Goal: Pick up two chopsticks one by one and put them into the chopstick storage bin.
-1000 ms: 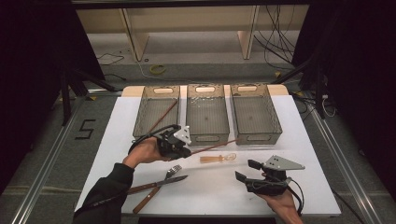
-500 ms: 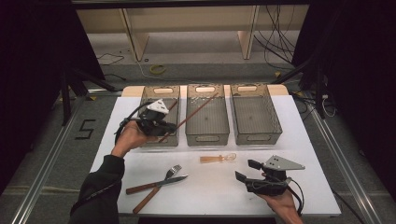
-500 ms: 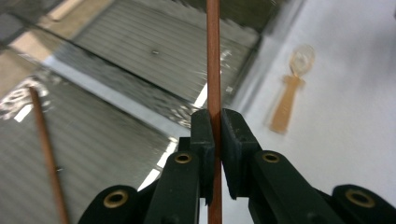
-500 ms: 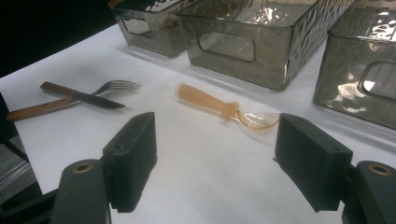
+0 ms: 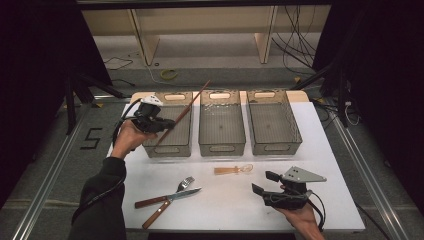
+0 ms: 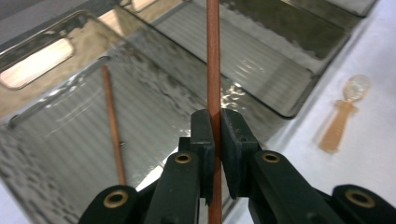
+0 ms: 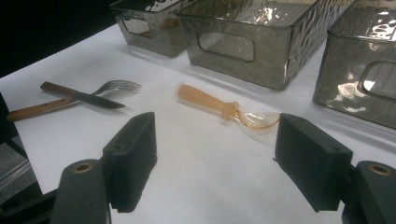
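Chopstick of thin reddish-brown wood (image 6: 213, 56) is clamped in the left tongs (image 6: 214, 135) above the left smoky clear plastic bin (image 5: 170, 149), where its twin chopstick (image 6: 113, 126) already lies. Right tongs (image 7: 215, 158) gape wide, holding nothing. Amber plastic spoon (image 7: 219, 108), wood-handled fork (image 5: 172, 194) and wood-handled knife (image 5: 167, 199) remain on the white counter (image 5: 225, 205). Only a "5" (image 5: 91, 138) on the floor is legible.

high view: above, looking down on desk (image 5: 235, 200) | left gripper view: close over left bin (image 6: 70, 135) | right gripper view: low, near desk, facing bins | shared: orange spoon (image 7: 224, 109), upper right in left gripper view
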The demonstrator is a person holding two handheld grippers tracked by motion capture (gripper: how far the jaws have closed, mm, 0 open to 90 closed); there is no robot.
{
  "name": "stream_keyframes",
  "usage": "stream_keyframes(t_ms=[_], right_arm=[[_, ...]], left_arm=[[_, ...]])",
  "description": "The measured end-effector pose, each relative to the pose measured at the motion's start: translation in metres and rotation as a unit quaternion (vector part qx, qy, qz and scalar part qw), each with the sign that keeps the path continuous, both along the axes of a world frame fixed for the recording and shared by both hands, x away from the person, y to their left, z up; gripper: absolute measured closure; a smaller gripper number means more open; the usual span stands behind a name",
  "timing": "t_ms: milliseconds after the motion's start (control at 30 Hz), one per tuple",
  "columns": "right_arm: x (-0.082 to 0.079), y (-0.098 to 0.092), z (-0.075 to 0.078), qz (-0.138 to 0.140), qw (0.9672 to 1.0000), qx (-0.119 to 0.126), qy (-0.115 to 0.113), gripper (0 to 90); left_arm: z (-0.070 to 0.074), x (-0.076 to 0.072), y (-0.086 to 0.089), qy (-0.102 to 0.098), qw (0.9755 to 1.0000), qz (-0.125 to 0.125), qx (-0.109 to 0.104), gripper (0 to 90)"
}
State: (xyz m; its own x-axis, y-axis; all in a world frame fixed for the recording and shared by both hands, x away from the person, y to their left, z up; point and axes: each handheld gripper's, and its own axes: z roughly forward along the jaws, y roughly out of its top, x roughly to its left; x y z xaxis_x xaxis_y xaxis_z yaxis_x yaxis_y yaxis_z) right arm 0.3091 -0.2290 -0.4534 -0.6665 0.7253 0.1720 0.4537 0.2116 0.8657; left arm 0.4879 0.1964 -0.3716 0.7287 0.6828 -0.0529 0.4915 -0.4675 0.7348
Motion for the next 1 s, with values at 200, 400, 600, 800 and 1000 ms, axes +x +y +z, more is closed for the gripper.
stream_keyframes(t_ms=[200, 400, 600, 800, 1000], right_arm=[[0.0, 0.0, 0.0, 0.001, 1.0, 0.002, 0.0, 30.1], [0.0, 0.0, 0.0, 0.001, 1.0, 0.003, 0.0, 30.1], [0.001, -0.001, 0.0, 0.0, 1.0, 0.004, 0.002, 30.1], [0.0, 0.0, 0.0, 0.0, 1.0, 0.002, 0.001, 30.1], [0.0, 0.0, 0.0, 0.001, 1.0, 0.002, 0.001, 30.1]], left_arm=[[-0.01, 0.011, 0.013, 0.01, 0.9991, 0.04, -0.011, 83.5], [-0.018, 0.017, 0.022, 0.018, 0.9973, 0.069, -0.015, 83.5], [-0.025, 0.019, 0.025, 0.025, 0.9963, 0.081, -0.011, 83.5], [-0.033, 0.023, 0.027, 0.03, 0.9948, 0.097, -0.01, 83.5], [-0.04, 0.024, 0.028, 0.042, 0.9933, 0.107, -0.011, 83.4]])
